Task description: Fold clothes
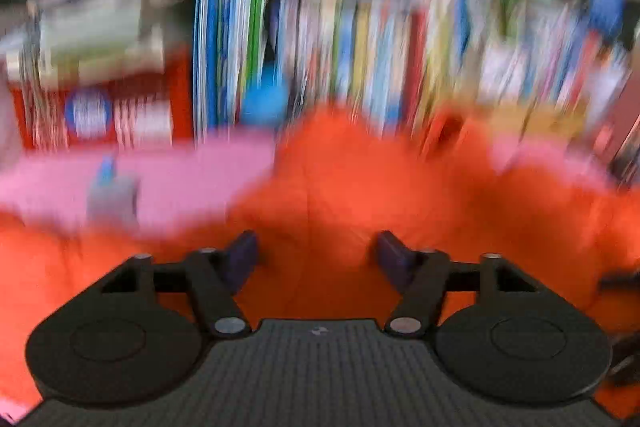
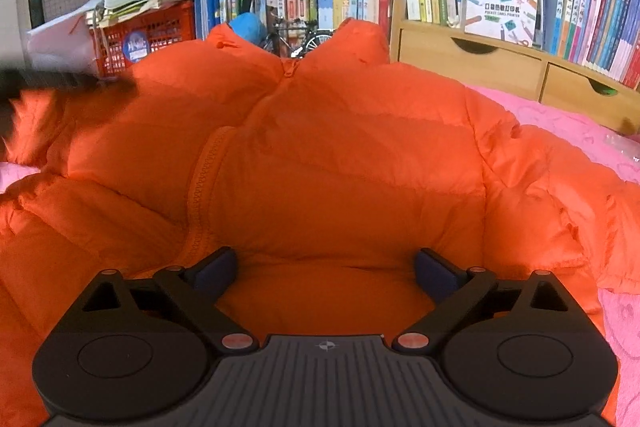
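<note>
Orange quilted puffer jacket is lying zipped on pink cloth. Right gripper is hovering spread at six o'clock; left gripper is standing apart, empty. Advisable: pinch hem squarely.

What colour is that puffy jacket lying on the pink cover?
Bright orange. The puffy jacket shows best in the right wrist view, zipped up over the pink cover.
</note>
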Available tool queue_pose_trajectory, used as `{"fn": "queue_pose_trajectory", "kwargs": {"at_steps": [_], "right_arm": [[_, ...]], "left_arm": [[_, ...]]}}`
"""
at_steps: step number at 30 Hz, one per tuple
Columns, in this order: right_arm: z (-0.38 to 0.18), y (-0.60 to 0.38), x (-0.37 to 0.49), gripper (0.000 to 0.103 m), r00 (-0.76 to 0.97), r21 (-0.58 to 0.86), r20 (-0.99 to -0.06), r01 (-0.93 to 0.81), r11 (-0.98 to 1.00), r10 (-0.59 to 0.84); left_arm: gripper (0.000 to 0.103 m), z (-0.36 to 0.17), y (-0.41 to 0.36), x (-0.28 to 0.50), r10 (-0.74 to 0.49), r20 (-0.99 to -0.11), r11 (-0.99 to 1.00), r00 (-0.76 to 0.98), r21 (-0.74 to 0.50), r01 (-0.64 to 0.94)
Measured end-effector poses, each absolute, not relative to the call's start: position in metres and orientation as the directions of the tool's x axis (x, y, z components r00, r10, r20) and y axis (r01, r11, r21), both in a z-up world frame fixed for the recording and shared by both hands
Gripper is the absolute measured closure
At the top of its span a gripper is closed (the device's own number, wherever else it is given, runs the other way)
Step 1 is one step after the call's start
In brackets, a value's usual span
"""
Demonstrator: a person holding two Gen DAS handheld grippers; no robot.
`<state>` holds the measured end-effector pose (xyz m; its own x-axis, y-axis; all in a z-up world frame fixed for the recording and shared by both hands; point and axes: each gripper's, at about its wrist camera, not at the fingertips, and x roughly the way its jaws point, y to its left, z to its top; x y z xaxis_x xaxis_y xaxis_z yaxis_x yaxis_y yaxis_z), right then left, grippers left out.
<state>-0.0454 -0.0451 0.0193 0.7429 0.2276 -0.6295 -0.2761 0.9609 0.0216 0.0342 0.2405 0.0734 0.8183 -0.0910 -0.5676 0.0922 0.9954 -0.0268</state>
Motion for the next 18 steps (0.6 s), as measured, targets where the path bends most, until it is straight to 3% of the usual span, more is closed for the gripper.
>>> {"fn": "queue_pose_trajectory", "kwargs": {"at_steps": [3, 5, 7, 8, 9, 11, 13, 15, 18], "right_arm": [[0.019, -0.046, -0.045, 0.003, 0.74, 0.029, -0.631, -0.278, 0.96, 0.233], [0.019, -0.047, -0.044, 0.003, 0.738, 0.033, -0.632, -0.278, 0.96, 0.236], [0.02, -0.048, -0.044, 0.003, 0.737, 0.039, -0.632, -0.278, 0.96, 0.239], [0.02, -0.048, -0.044, 0.003, 0.736, 0.042, -0.632, -0.279, 0.959, 0.241], [0.02, -0.049, -0.043, 0.002, 0.736, 0.043, -0.632, -0.279, 0.959, 0.243], [0.02, -0.049, -0.043, 0.002, 0.735, 0.044, -0.633, -0.28, 0.959, 0.243], [0.02, -0.048, -0.042, 0.002, 0.735, 0.043, -0.634, -0.28, 0.959, 0.243], [0.02, -0.048, -0.042, 0.002, 0.735, 0.042, -0.634, -0.28, 0.959, 0.242], [0.02, -0.048, -0.042, 0.002, 0.735, 0.039, -0.635, -0.279, 0.959, 0.239]], "left_arm": [[0.046, 0.06, 0.273, 0.03, 0.018, -0.575, 0.999, 0.818, -0.027, -0.041], [0.061, 0.065, 0.307, 0.017, 0.157, -0.544, 0.98, 0.824, -0.02, -0.2], [0.059, 0.073, 0.347, -0.009, 0.297, -0.47, 0.927, 0.831, -0.069, -0.37], [0.055, 0.078, 0.368, -0.023, 0.355, -0.44, 0.888, 0.825, -0.118, -0.445], [0.042, 0.082, 0.389, -0.036, 0.41, -0.42, 0.842, 0.81, -0.168, -0.513], [0.032, 0.086, 0.428, -0.057, 0.502, -0.412, 0.738, 0.76, -0.255, -0.625], [0.031, 0.082, 0.457, -0.061, 0.491, -0.465, 0.675, 0.736, -0.332, -0.66], [0.021, 0.076, 0.481, -0.06, 0.449, -0.513, 0.621, 0.731, -0.408, -0.669], [0.019, 0.056, 0.493, -0.039, 0.299, -0.566, 0.589, 0.769, -0.524, -0.615]]}}
